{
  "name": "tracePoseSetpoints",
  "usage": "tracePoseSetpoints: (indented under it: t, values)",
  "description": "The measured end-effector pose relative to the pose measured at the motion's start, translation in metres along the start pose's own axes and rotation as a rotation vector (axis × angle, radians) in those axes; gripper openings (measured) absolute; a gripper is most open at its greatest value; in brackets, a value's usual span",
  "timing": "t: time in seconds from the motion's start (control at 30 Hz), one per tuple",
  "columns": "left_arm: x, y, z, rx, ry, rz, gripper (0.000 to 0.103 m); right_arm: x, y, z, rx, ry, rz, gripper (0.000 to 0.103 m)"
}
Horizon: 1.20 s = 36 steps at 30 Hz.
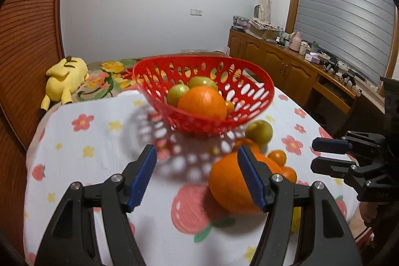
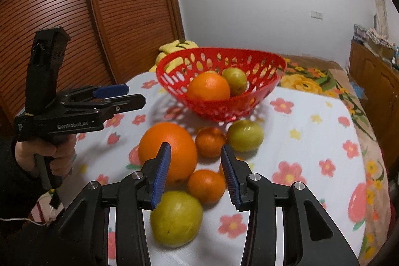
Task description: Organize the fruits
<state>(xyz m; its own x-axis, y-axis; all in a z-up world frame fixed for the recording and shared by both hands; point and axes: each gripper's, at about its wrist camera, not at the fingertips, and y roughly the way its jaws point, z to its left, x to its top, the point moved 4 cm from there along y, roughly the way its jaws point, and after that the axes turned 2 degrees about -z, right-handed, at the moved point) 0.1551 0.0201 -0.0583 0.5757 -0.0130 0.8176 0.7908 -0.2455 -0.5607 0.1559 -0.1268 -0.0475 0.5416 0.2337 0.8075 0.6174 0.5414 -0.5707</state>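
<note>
Two grippers are over a floral tablecloth (image 2: pixel 311 141), and neither has anything in its jaws.

Starting at the left of the right wrist view: a hand (image 2: pixel 47 153) holds the left gripper (image 2: pixel 134 95) above the cloth, blue pads parted, pointing toward the red basket (image 2: pixel 264 96). In its own camera the jaws stand fairly wide with bare cloth between them, and the right-hand finger sits in front of the big orange (image 1: pixel 229 186) without touching it, as far as I can tell.

Moving right, the basket sits at the back of the table with an orange (image 2: pixel 208 87) and a green fruit (image 2: pixel 235 80) inside; the left camera shows a second green one (image 1: pixel 177 94) in there too.

In front of the basket, loose on the cloth: the big orange, a small tangerine (image 2: pixel 210 141) just beside it, then a green fruit (image 2: pixel 245 135) next to that. Nearer the camera there's another tangerine (image 2: pixel 207 186) and a large green fruit (image 2: pixel 177 218).

The right gripper (image 2: pixel 195 175) hovers above that near cluster, jaws partly apart, pads not pressing on any fruit; the near tangerine shows in the gap.

Far left in the left camera, a yellow plush toy (image 1: pixel 66 75) lies on the bed.
</note>
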Motion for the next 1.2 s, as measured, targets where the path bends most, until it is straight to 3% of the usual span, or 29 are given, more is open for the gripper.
tracePoseSetpoints:
  t: [0.73,1.2]
  values:
    - [-0.040,-0.025,0.006,0.023,-0.056,-0.010,0.069,-0.055,-0.002,0.016,-0.020,0.064,0.065,0.053]
    - [-0.058,-0.014,-0.005,0.021,-0.042,-0.004,0.069,-0.065,0.010,0.022,-0.048,0.056,0.071,0.059]
